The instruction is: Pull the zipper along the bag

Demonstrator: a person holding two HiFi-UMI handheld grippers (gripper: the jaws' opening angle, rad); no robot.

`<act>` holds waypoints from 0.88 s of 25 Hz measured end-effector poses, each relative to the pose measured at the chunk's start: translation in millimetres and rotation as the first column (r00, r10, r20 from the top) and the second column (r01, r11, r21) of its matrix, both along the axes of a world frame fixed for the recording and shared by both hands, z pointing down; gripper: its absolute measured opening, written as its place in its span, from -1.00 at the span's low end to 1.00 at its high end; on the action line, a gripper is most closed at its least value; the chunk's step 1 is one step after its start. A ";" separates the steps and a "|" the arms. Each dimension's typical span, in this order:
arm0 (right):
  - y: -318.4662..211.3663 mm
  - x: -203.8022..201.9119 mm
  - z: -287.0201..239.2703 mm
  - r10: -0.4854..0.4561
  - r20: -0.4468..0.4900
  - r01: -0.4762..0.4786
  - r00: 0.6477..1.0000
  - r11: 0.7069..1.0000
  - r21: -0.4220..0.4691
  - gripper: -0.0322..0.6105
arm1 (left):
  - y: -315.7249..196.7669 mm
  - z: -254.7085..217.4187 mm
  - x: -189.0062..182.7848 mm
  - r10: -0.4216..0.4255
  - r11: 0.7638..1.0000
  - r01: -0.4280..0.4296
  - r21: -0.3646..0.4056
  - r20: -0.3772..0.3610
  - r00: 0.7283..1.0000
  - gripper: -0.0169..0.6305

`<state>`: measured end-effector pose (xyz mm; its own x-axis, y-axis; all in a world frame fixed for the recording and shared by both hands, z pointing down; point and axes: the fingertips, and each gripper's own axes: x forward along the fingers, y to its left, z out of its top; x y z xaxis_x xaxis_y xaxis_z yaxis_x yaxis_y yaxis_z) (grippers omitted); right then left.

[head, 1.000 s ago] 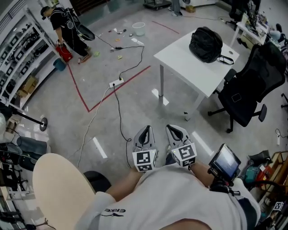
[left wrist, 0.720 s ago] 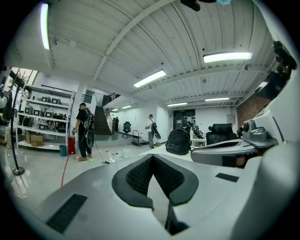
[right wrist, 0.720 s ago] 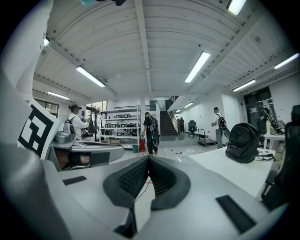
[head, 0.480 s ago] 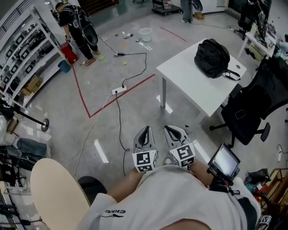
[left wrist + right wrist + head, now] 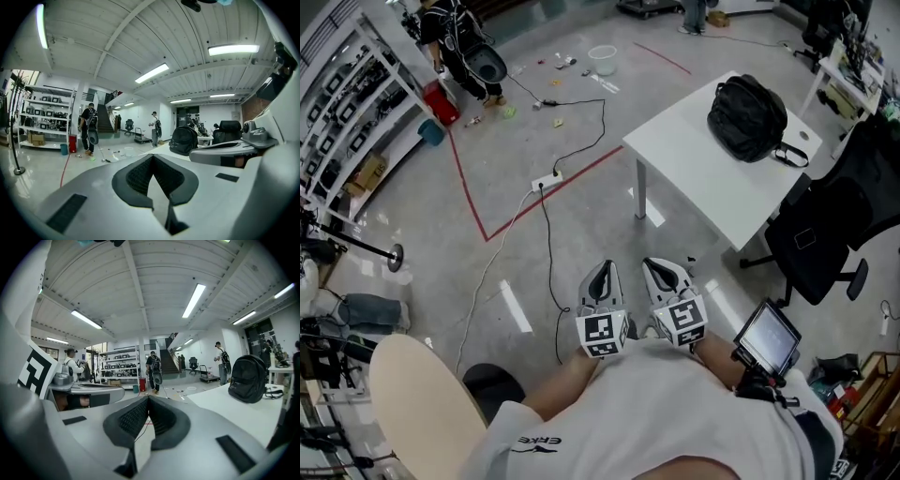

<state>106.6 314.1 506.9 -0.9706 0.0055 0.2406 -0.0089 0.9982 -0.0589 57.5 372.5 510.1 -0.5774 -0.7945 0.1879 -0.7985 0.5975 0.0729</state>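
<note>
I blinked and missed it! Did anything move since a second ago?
Hardly anything. The view swung slightly, so the bag on the table shows a bit further right. Nothing was grabbed or dropped. The left gripper and right gripper stay shut, empty, side by side, far from the bag.

Grey left claw (image 5: 602, 270) and right claw (image 5: 662, 267), white T-shirt (image 5: 661, 412).

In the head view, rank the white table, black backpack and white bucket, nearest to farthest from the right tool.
1. White rectangular table, ahead-right of the right tool.
2. Black fabric backpack, on the table's far end.
3. White plastic bucket, on the floor beyond.
</note>
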 end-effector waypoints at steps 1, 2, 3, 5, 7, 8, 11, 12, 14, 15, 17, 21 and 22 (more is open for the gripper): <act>-2.4 -3.6 1.3 0.005 -0.003 -0.005 1.000 1.000 -0.005 -0.89 | -2.8 0.2 -3.5 0.006 1.000 -0.006 -0.004 0.000 1.000 -0.94; -4.9 -8.1 2.3 0.009 -0.006 -0.009 1.000 1.000 -0.007 -0.89 | -5.9 0.4 -7.8 0.014 1.000 -0.014 -0.007 0.000 1.000 -0.94; -8.0 -13.7 3.1 0.015 -0.010 -0.015 1.000 1.000 -0.007 -0.89 | -9.5 0.7 -13.2 0.022 1.000 -0.022 -0.010 -0.001 1.000 -0.94; -15.4 -26.0 4.0 0.031 -0.016 -0.031 0.999 0.999 -0.008 -0.89 | -18.1 1.9 -26.2 0.038 0.999 -0.038 -0.014 -0.005 0.999 -0.94; -22.3 -37.6 3.4 0.044 -0.017 -0.044 0.999 0.999 -0.005 -0.89 | -27.1 1.7 -39.8 0.056 0.998 -0.056 -0.012 -0.005 0.998 -0.94; -25.6 -43.3 2.7 0.050 -0.017 -0.050 0.999 0.999 0.001 -0.89 | -31.8 1.2 -47.0 0.065 0.998 -0.065 -0.009 -0.004 0.998 -0.94; -38.0 -62.9 0.6 0.082 -0.020 -0.082 0.996 0.997 0.016 -0.89 | -46.7 -0.4 -71.8 0.096 0.995 -0.096 0.002 -0.003 0.995 -0.94; -42.7 -69.6 0.1 0.095 -0.022 -0.095 0.995 0.995 0.019 -0.89 | -51.9 -1.2 -79.9 0.108 0.994 -0.108 0.006 -0.003 0.994 -0.94; -52.4 -83.0 -0.3 0.121 -0.025 -0.120 0.992 0.992 0.029 -0.89 | -63.2 -2.5 -95.4 0.134 0.991 -0.134 0.014 -0.003 0.991 -0.94; -57.5 -89.8 -0.9 0.135 -0.026 -0.134 0.990 0.990 0.036 -0.89 | -69.3 -3.2 -103.1 0.149 0.989 -0.149 0.018 -0.003 0.989 -0.94; -66.3 -103.0 -2.5 0.168 -0.026 -0.167 0.985 0.985 0.045 -0.89 | -80.5 -4.9 -117.3 0.183 0.983 -0.183 0.026 -0.001 0.983 -0.94; -75.5 -128.1 -3.4 0.242 -0.029 -0.240 0.970 0.969 0.055 -0.89 | -95.3 -6.1 -145.4 0.258 0.966 -0.257 0.037 0.000 0.966 -0.94; -77.5 -133.5 -3.9 0.261 -0.030 -0.259 0.965 0.964 0.058 -0.89 | -99.1 -5.4 -152.3 0.275 0.961 -0.275 0.040 -0.004 0.961 -0.94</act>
<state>-26.9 236.6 503.0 -0.9273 -0.2598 0.2694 -0.2699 0.9629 -0.0003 -94.8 273.4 504.6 -0.3340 -0.9292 0.1581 -0.9309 0.3516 0.0996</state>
